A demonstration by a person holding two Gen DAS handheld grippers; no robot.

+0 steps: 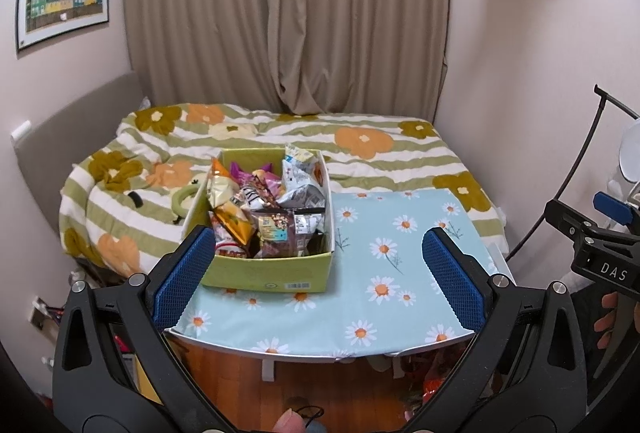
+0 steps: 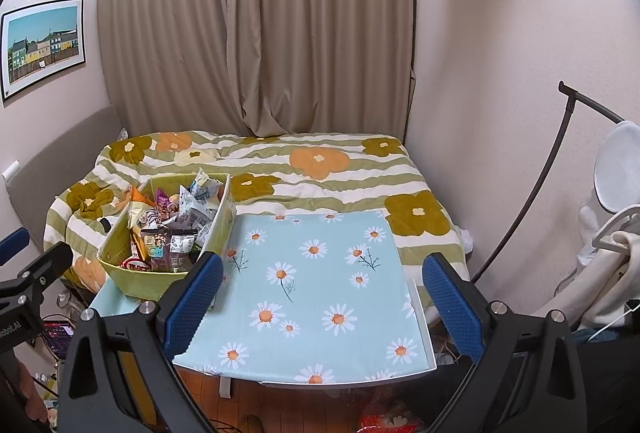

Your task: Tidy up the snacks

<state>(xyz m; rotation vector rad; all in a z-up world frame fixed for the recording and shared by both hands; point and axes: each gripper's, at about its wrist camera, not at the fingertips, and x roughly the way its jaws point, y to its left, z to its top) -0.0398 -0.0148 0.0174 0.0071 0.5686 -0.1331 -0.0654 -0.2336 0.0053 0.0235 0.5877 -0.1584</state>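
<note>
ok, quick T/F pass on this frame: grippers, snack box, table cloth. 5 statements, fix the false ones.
1. Both grippers are open and hold nothing. True: the left gripper and the right gripper each show wide-spread blue pads with nothing between them.
2. The green box is empty. False: it is heaped with snack packets.
3. The box sits on the left part of the table. True.
4. The tablecloth is plain white. False: it is light blue with daisies.
5. Snack packets lie scattered on the cloth to the right of the box. False: that part of the cloth is bare; all visible packets are in the box.
</note>
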